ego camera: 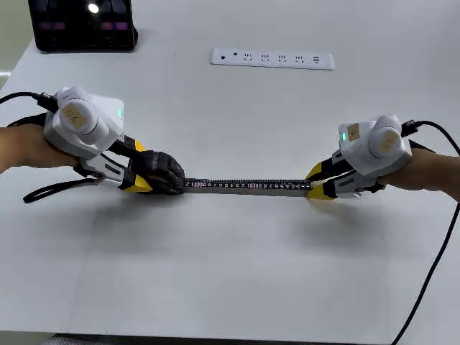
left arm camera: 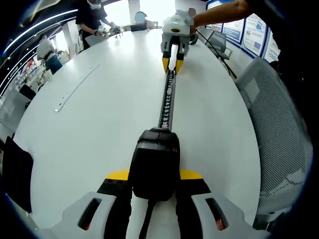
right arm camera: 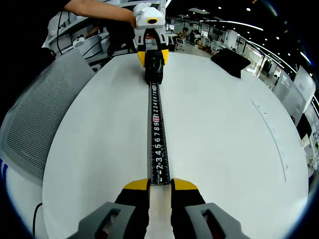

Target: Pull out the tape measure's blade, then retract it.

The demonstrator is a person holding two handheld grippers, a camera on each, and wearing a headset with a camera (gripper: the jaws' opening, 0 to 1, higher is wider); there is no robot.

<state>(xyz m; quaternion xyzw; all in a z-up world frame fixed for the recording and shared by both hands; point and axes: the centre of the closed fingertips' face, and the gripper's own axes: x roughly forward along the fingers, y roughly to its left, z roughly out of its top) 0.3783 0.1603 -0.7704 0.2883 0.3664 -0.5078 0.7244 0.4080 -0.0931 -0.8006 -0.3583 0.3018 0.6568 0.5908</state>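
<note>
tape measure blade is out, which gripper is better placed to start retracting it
Right, probably. The right gripper is shut on the blade at its tip, so it can walk the blade back toward the tape measure case. The left gripper is clamped around the case and seems best holding it steady.

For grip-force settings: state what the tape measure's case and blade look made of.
The case: matte black, moulded contours, no glare, likely rubber-coated plastic. The blade: thin, dark, straight strip with pale printed numerals, probably painted steel; unconfirmed by look alone.
</note>
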